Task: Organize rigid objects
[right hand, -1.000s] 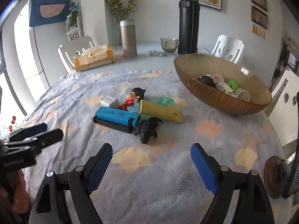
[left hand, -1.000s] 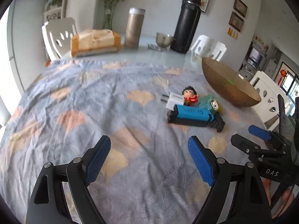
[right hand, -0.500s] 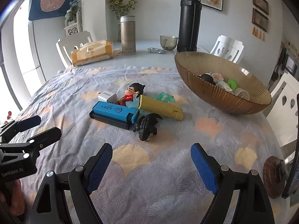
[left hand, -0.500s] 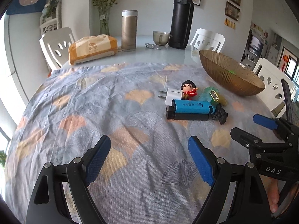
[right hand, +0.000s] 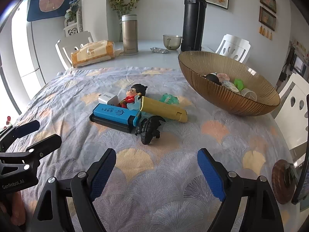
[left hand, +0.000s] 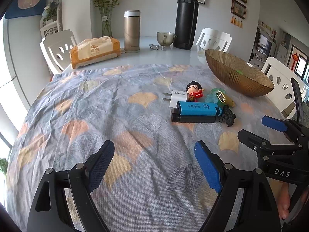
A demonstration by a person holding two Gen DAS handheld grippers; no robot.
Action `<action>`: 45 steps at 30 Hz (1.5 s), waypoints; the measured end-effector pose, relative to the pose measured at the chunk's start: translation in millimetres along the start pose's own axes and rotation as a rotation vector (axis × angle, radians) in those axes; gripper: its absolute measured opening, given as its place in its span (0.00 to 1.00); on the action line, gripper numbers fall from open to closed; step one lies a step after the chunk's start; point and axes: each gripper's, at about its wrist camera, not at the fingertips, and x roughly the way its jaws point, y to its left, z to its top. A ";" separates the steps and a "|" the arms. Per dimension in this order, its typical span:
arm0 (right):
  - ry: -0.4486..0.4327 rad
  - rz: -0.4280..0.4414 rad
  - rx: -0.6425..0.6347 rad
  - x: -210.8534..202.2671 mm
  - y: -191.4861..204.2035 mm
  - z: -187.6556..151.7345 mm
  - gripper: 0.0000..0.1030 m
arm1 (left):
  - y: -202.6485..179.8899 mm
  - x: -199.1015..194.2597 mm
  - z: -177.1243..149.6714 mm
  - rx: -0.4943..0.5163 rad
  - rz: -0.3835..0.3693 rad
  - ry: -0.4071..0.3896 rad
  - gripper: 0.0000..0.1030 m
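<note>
Left wrist view. Your left gripper hangs over the patterned cloth on the bench, fingers spread wide with nothing between them, same spread as a second ago. The view now sits level where it was tilted earlier, and the cluster of objects has slid from the right of centre toward the middle. Cluster, well ahead of the fingers: white charger; red doll figure just beside it; blue box lying on the black box; black dragon figure at their right end; yellow case and green piece behind. Brown bowl stands apart, far right. Your right gripper shows at the right edge, fingers apart and empty.

Right wrist view. Right gripper in the same place as before, fingers released, holding nothing. The same cluster lies ahead, the black dragon figure nearest, the yellow case behind the blue box. The brown bowl holds several small items. Left gripper sits at the left edge, slightly lower than a second ago.
</note>
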 end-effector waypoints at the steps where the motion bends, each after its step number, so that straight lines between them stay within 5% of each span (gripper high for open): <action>1: 0.001 0.000 0.000 0.2 -0.2 0.1 0.83 | -0.4 0.2 0.0 0.002 0.002 0.001 0.82; 7: -0.022 0.026 0.046 -4.7 -8.7 0.7 0.83 | -1.7 -1.0 1.3 0.011 -0.015 -0.004 0.82; 10: -0.010 0.129 0.117 -6.8 -26.5 0.5 0.83 | -3.5 3.1 8.1 0.026 -0.059 0.051 0.81; 20: 0.199 0.331 0.174 27.0 -52.2 26.5 0.81 | -41.7 57.0 55.2 0.327 -0.120 0.138 0.81; 23: 0.218 0.333 0.162 42.8 -42.9 33.9 0.64 | -38.0 69.4 61.7 0.320 -0.176 0.145 0.78; 28: 0.216 0.324 0.153 64.4 -30.6 40.2 0.53 | -42.4 83.7 65.7 0.312 -0.256 0.164 0.71; 31: 0.204 0.316 0.121 64.8 -28.8 41.0 0.33 | -52.2 84.4 57.5 0.349 -0.296 0.182 0.68; 35: 0.185 0.305 0.115 53.8 -38.2 33.1 0.32 | -66.7 66.5 41.0 0.440 -0.363 0.192 0.68; 39: 0.168 0.294 0.158 32.8 -60.1 18.0 0.31 | -79.3 37.1 24.2 0.533 -0.505 0.209 0.68; 45: 0.145 0.250 0.183 12.4 -75.9 -5.7 0.32 | -81.9 39.2 39.8 0.483 -0.420 0.187 0.68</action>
